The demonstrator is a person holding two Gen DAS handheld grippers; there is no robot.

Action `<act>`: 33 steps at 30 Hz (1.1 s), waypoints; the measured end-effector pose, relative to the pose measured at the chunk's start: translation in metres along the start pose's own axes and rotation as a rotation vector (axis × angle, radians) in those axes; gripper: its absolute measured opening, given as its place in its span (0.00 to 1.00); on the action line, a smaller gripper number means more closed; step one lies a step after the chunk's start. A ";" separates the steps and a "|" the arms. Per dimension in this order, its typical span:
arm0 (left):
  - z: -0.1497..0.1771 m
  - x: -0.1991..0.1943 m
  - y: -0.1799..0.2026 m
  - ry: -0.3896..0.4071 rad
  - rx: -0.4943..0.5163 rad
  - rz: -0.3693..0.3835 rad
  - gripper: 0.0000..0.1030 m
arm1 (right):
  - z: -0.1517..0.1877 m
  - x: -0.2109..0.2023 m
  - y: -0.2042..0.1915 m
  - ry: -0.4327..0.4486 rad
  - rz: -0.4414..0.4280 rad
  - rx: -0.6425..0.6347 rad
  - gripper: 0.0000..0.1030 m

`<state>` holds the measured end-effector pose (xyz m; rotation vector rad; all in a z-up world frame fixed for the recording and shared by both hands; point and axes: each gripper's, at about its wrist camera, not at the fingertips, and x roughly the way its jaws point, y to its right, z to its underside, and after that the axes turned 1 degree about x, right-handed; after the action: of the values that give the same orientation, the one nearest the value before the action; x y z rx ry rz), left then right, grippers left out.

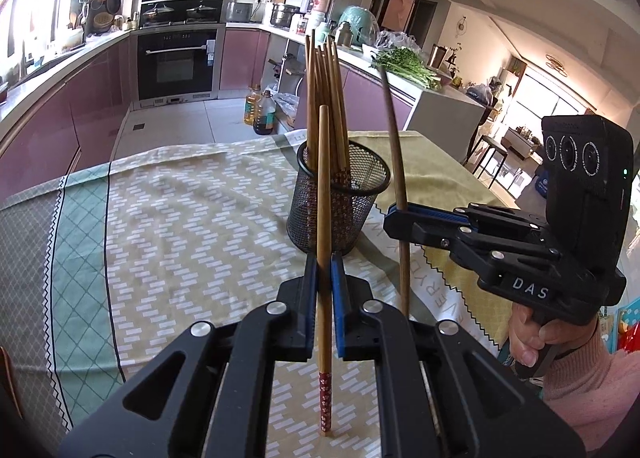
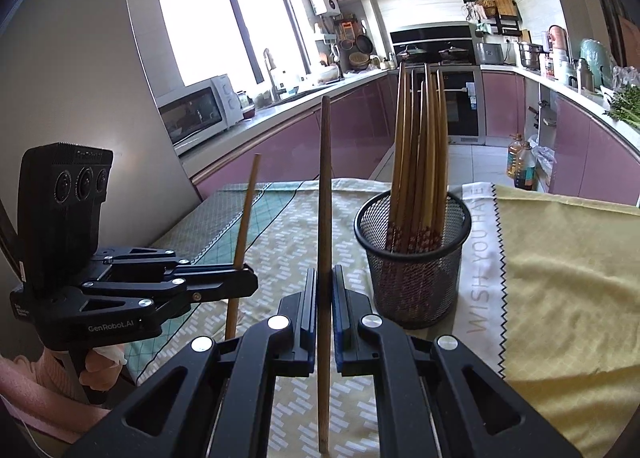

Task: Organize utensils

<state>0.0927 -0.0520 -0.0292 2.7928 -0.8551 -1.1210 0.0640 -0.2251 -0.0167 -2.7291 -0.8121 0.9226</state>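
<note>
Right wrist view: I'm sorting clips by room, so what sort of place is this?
A home kitchen, most likely: a built-in oven under a stove, a microwave beside the sink's faucet, and purple cabinets below the counters.

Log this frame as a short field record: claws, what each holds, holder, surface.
left claw: shut on a chopstick, held upright, red patterned end down, tip on or just above the cloth
right claw: shut on a darker chopstick, held upright
holder: black mesh cup, upright, with a bundle of chopsticks standing in it, patterned ends down
surface: table under a patterned tablecloth, yellow cloth to the cup's right
status: both held chopsticks outside the cup
</note>
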 end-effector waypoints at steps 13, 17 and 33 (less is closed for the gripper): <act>-0.010 -0.010 0.010 0.034 0.025 0.015 0.07 | -0.008 -0.008 -0.001 0.035 0.007 -0.002 0.06; -0.013 -0.012 0.012 0.042 0.032 0.017 0.07 | -0.009 -0.009 -0.001 0.041 0.010 -0.003 0.06; -0.020 -0.022 0.015 0.078 0.040 0.014 0.07 | -0.017 -0.014 -0.003 0.060 0.014 -0.018 0.06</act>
<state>0.0853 -0.0580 0.0033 2.8367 -0.8982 -0.9970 0.0633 -0.2294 0.0050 -2.7674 -0.7950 0.8359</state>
